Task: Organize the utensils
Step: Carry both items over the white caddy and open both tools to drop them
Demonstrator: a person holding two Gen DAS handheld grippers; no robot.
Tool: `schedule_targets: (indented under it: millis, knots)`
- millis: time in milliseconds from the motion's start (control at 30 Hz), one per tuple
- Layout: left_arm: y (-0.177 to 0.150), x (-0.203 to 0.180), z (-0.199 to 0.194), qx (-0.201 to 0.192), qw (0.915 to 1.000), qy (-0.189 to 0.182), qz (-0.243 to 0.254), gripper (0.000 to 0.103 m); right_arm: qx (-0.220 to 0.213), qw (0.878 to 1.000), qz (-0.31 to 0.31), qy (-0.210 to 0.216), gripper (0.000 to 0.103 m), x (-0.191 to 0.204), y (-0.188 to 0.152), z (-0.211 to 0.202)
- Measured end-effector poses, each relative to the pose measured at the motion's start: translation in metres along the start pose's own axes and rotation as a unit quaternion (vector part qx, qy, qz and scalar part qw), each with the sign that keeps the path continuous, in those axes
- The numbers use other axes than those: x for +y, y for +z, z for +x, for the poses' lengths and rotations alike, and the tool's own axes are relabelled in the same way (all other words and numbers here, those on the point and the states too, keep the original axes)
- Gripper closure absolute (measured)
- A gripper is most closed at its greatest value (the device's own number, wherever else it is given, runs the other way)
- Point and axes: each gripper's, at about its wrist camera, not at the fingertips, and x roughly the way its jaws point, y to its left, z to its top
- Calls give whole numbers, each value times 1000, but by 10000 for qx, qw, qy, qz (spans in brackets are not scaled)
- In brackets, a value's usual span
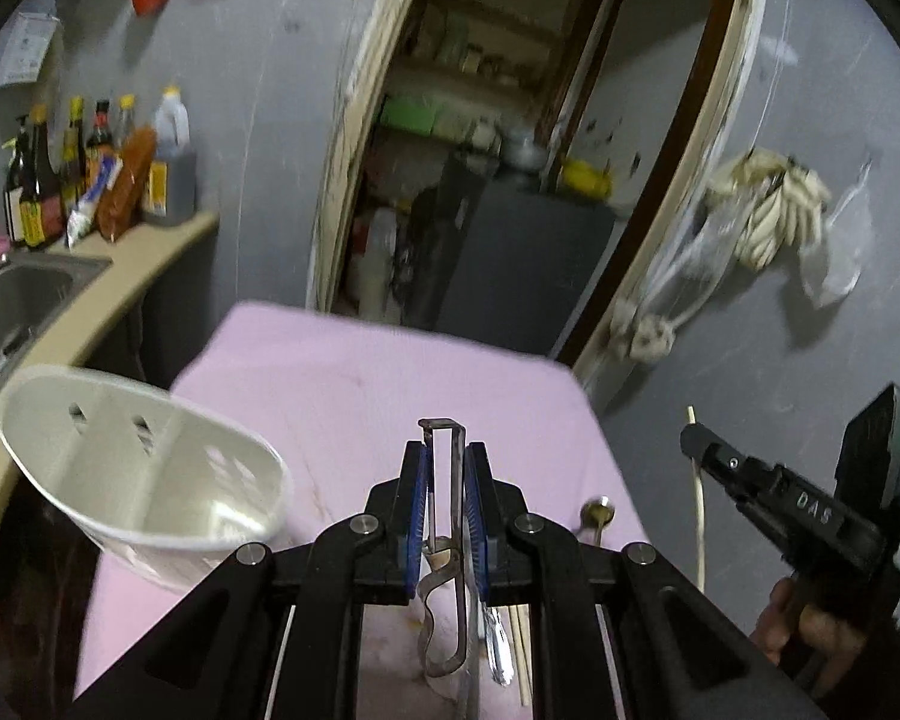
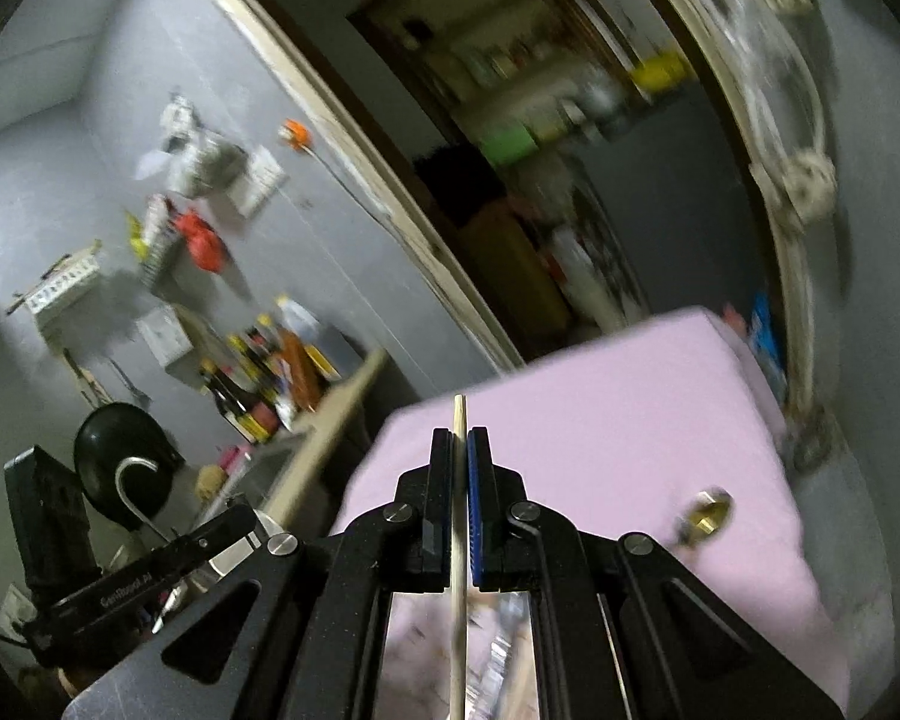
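My left gripper (image 1: 447, 450) is shut on a bent steel utensil (image 1: 457, 480), which stands upright between the blue pads above the pink table (image 1: 360, 372). A white utensil holder (image 1: 144, 480) with two compartments sits just to its left, tilted toward me. In the right wrist view my right gripper (image 2: 461, 435) is shut on a pale wooden chopstick (image 2: 459, 414) that pokes up past the fingertips. The right gripper (image 1: 693, 438) and its chopstick (image 1: 700, 516) also show at the right of the left wrist view. A gold spoon (image 1: 597, 513) (image 2: 708, 513) lies on the table.
More chopsticks and a steel utensil (image 1: 501, 642) lie on the table under the left gripper. A counter with a sink (image 1: 24, 288) and sauce bottles (image 1: 90, 168) runs along the left. An open doorway (image 1: 510, 150) lies beyond the table. A black wok (image 2: 120, 456) hangs on the wall.
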Motion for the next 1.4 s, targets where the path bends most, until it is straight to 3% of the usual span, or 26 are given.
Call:
schedule_targets:
  millis: [267, 433, 567, 833, 1067, 1400]
  knots:
    - [49, 66, -62, -590, 9981, -134, -95, 91, -946, 9942, -323, 388, 99, 108, 29, 13]
    - [80, 120, -90, -1067, 9942, 125, -65, 91, -1536, 9853, -489, 571, 99, 167, 33, 38]
    - [90, 165, -93, -1421, 9887, 396, -262, 91, -1812, 9807, -470, 560, 99, 192, 27, 65]
    - [72, 206, -59, -1414, 9875, 544, -438, 91, -1804, 9804, -688, 386, 99, 197, -9, 104]
    - [49, 198, -41, -1258, 9903, 581, -65, 91, -1709, 9815, -868, 34, 99, 194, -29, 121]
    - [43, 195, -36, -963, 9939, 530, -7, 91, -1392, 9851, -1008, -118, 99, 191, -37, 120]
